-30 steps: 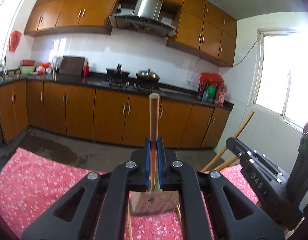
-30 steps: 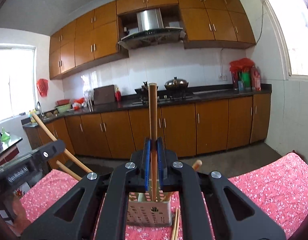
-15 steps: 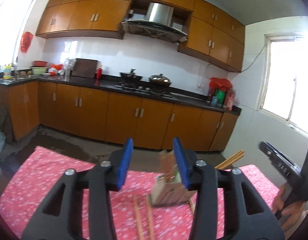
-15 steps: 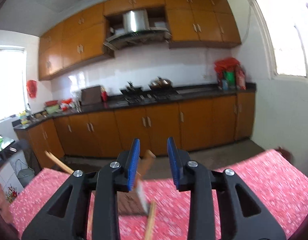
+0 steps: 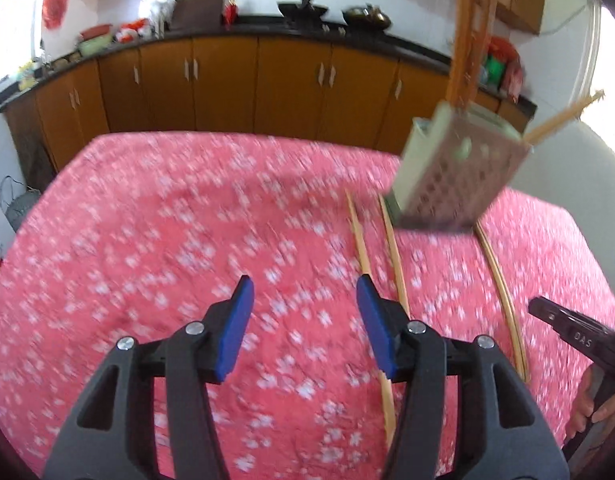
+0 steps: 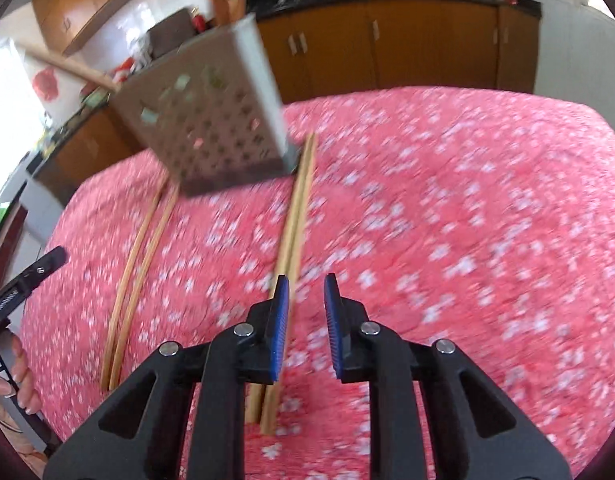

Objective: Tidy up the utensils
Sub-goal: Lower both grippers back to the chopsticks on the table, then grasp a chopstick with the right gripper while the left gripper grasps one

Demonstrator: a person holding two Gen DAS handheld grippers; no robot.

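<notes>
A: What is shown on the table (image 5: 155,216)?

B: A perforated utensil holder (image 5: 455,176) is seen standing on a pink floral tablecloth. Wooden chopsticks (image 5: 469,32) are held upright in it, and one more (image 5: 563,118) is seen leaning out over its rim. The exact number inside cannot be told because of blur.

A: Where are the remaining utensils found?

B: Loose chopsticks are laid flat on the cloth, in front of the holder. In the left wrist view two (image 5: 393,256) are seen on one side of its base and another pair (image 5: 503,304) on the other. In the right wrist view a pair (image 6: 293,232) is seen running from the holder (image 6: 211,120) toward the camera.

A: How are the tongs set?

B: The left gripper (image 5: 303,304) is held parted over bare cloth, its jaws having just been opening; nothing is grasped. The right gripper (image 6: 305,300) is narrowly parted, its jaws having just been closing. Nothing is clasped; the pair is passed beneath its left finger (image 6: 279,320).
</notes>
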